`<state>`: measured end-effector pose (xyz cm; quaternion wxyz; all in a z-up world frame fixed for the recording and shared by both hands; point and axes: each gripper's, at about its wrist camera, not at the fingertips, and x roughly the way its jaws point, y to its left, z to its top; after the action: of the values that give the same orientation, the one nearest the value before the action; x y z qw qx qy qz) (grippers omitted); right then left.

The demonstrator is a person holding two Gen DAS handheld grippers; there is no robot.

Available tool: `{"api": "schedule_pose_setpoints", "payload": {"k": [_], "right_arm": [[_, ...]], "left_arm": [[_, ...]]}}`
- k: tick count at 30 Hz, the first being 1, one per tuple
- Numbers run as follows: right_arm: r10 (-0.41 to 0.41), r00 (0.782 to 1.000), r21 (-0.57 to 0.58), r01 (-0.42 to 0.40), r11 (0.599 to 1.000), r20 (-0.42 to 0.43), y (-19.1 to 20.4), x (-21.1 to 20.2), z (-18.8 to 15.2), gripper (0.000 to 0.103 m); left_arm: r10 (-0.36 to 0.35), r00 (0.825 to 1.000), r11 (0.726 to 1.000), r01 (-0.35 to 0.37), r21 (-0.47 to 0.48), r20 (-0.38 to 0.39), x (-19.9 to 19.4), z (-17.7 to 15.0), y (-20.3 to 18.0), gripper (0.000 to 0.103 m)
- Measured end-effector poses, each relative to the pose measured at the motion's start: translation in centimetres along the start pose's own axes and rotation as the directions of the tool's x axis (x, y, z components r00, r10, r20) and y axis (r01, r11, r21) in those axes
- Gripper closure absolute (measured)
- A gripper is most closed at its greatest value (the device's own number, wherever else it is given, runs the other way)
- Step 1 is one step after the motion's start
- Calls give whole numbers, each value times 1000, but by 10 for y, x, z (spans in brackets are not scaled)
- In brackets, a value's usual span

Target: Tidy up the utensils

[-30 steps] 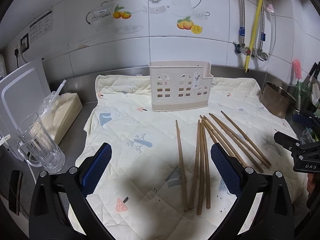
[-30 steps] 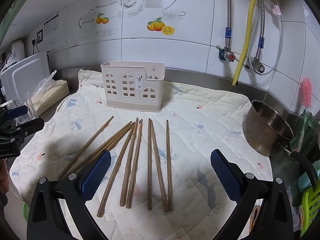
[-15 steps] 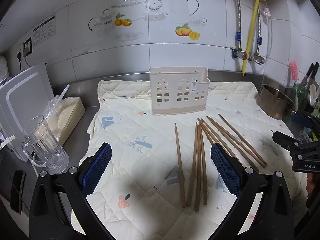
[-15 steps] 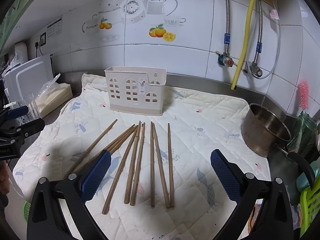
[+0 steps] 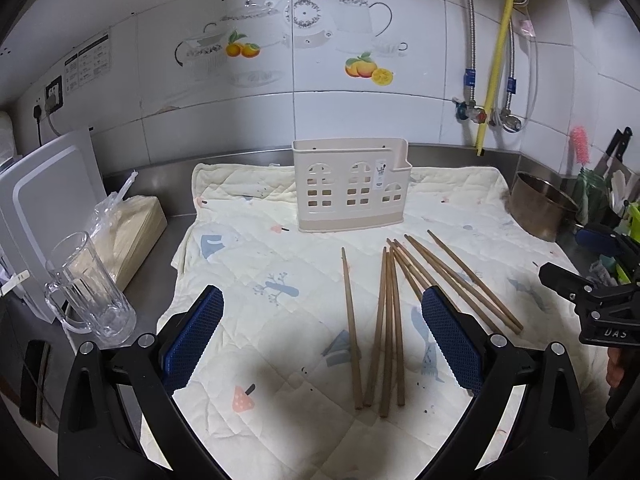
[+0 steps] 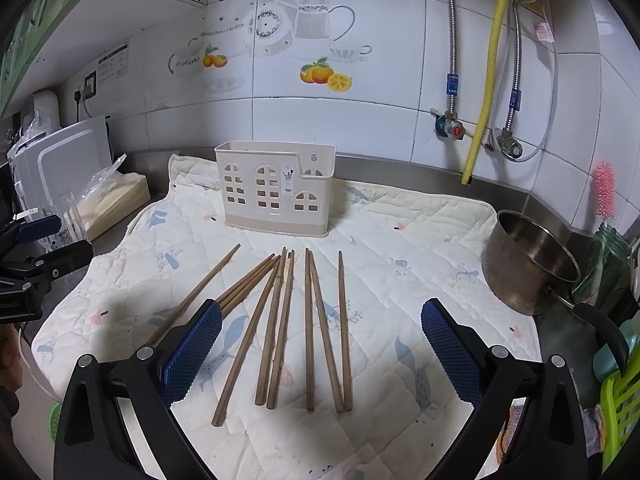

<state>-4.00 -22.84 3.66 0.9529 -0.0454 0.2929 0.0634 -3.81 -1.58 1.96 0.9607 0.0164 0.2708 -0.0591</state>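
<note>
Several brown wooden chopsticks (image 5: 390,320) (image 6: 280,328) lie fanned out on a cream quilted mat (image 5: 280,264) (image 6: 400,280). Behind them stands a beige plastic utensil holder (image 5: 350,190) (image 6: 276,188) with window-shaped cut-outs, upright and with nothing showing above its rim. My left gripper (image 5: 320,340) hovers open above the mat, to the left of most chopsticks. My right gripper (image 6: 320,348) is open above the near ends of the chopsticks. Each gripper shows at the other view's edge: the right gripper (image 5: 592,292) and the left gripper (image 6: 36,256).
A glass mug (image 5: 86,288), a bagged stack (image 5: 132,224) and a white board (image 5: 36,208) stand left of the mat. A steel pot (image 6: 528,260) sits at the right, with a green rack (image 6: 620,408) and pink brush (image 6: 604,188) beyond. Pipes (image 6: 488,64) run down the tiled wall.
Both grippers have drawn back and risen a little, so the holder and chopsticks look smaller and lower. Nothing on the mat has moved.
</note>
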Motion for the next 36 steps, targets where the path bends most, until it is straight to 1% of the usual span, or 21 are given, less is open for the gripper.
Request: {"api": "schedule_pose_setpoints", "payload": {"k": [8, 13, 17, 25, 32, 36], "right_arm": [[7, 1000, 4, -7, 1000, 23, 1, -6, 0, 6], [14, 999, 10, -14, 1000, 29, 1, -7, 0, 6], [18, 999, 13, -19, 1000, 35, 1, -8, 0, 6], [25, 999, 18, -26, 1000, 41, 1, -7, 0, 6], [34, 999, 27, -36, 999, 42, -1, -5, 1, 6], [38, 999, 31, -39, 999, 35, -2, -1, 1, 6]], "left_arm": [[-9, 1000, 1000, 9, -18, -2, -3, 0, 2, 5], [-1, 1000, 1000, 2, -14, 7, -4, -1, 1, 5], [18, 1000, 1000, -18, -6, 13, -5, -1, 2, 5], [28, 999, 999, -27, -30, 22, -3, 0, 8, 5], [24, 1000, 999, -24, -49, 13, 2, -1, 11, 5], [30, 1000, 999, -30, -44, 4, 7, -2, 11, 5]]}}
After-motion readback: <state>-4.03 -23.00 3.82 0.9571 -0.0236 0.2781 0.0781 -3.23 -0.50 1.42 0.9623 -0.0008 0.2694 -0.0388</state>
